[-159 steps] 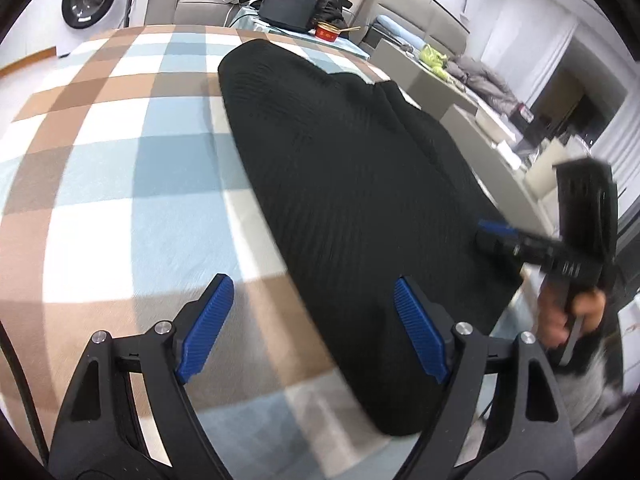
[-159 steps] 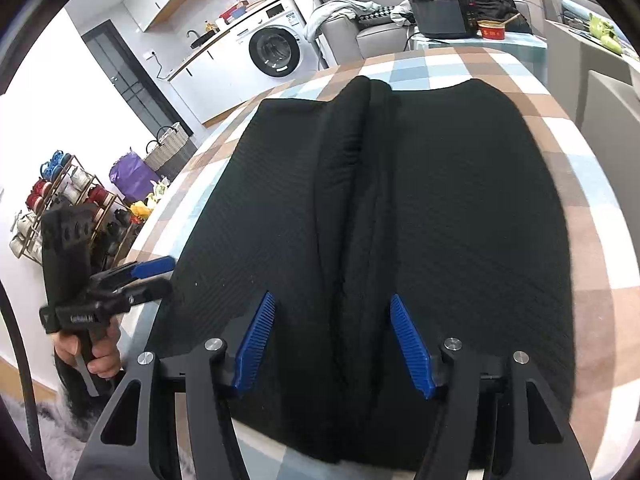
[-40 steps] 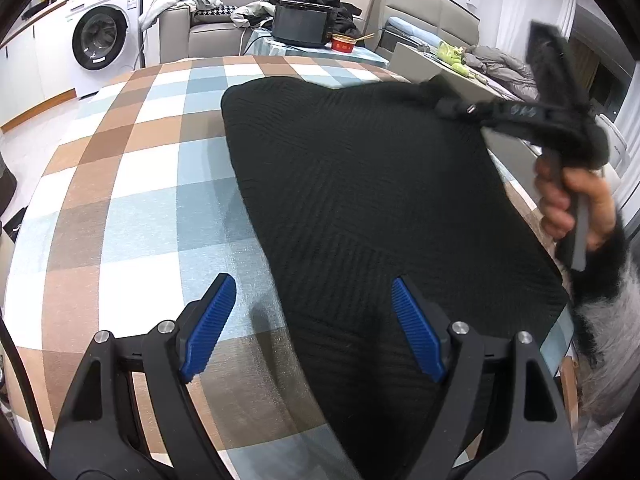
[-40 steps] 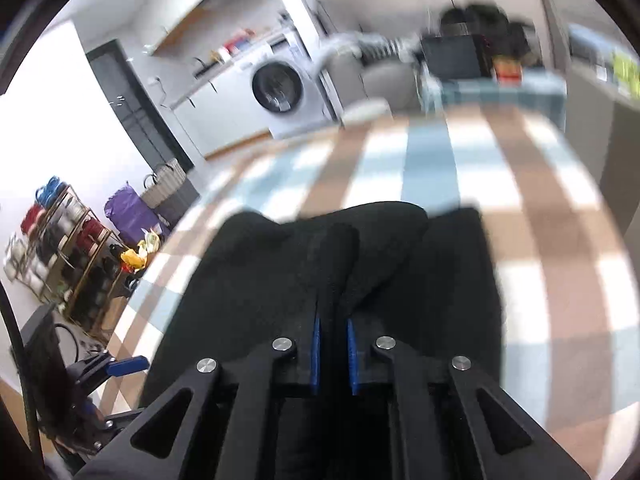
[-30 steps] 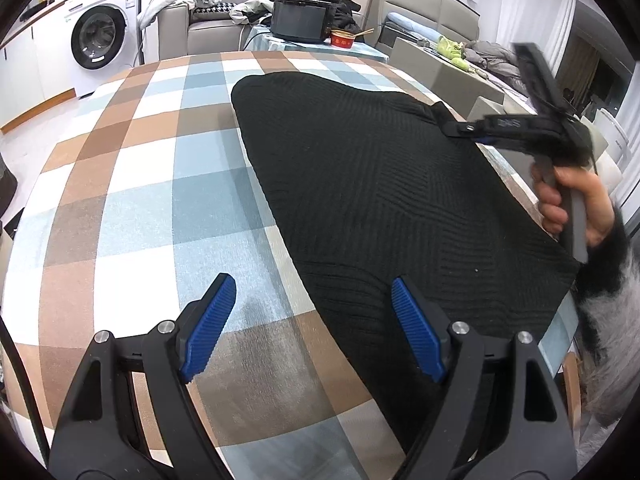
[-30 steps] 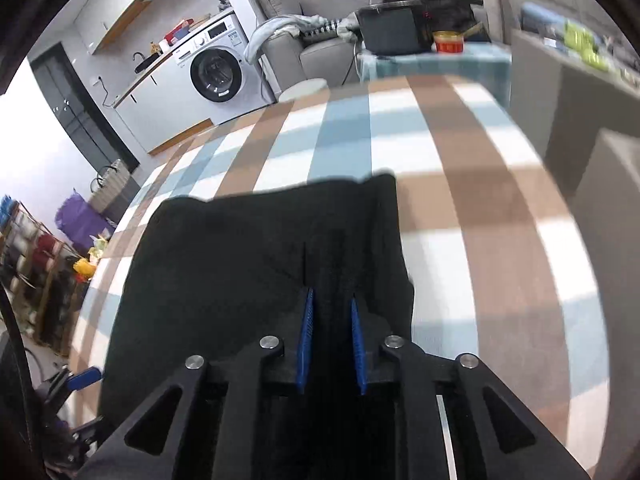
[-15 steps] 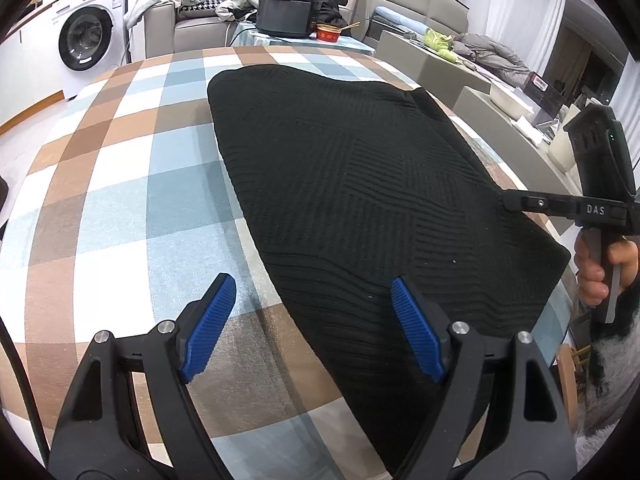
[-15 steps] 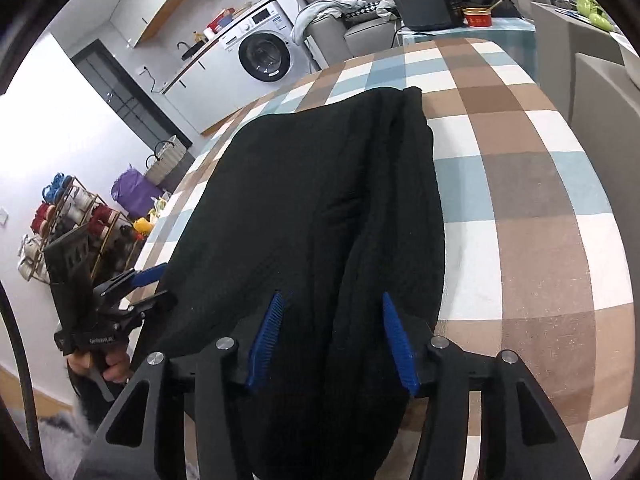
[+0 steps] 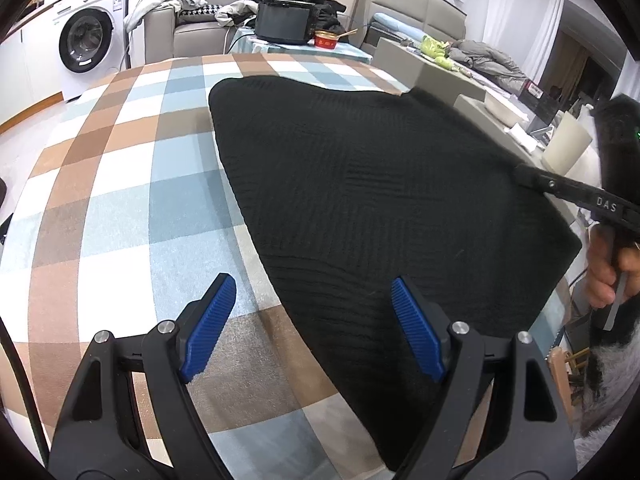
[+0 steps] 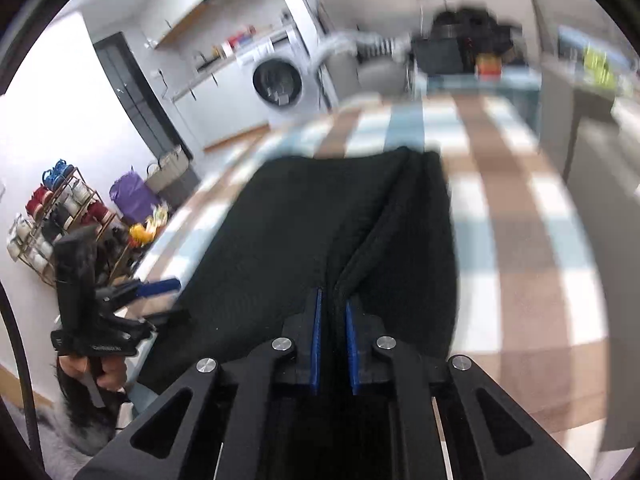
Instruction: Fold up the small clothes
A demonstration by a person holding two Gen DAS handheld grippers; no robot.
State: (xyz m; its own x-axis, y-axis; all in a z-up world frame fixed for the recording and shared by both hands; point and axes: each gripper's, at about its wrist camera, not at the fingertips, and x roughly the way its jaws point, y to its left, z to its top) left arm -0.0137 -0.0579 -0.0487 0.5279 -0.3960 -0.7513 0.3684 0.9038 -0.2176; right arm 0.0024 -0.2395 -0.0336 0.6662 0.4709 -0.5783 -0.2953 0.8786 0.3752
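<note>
Your right gripper (image 10: 331,340) is closing on a ridge of the black knit (image 10: 320,240). The cloth sits between the blue pads, which look pinched onto it, and the ridge runs straight ahead from the jaws toward the far hem. This view is blurred, so how much fabric is caught can't be told.

Your left gripper (image 9: 316,320) has its jaws wide and holds nothing. It hovers over the near left edge of the knit, with the left pad over bare checked cloth (image 9: 120,184) and the right pad over the black fabric.

The knit lies spread on the checked cloth, ahead of and mostly right of the left jaws. Its near corner hangs off the table edge.

Progress looks early. The piece appears folded lengthwise once, judging by the doubled edge ahead of the right jaws, though that's uncertain. No compact stack yet. Further folds and final tidying are left.
</note>
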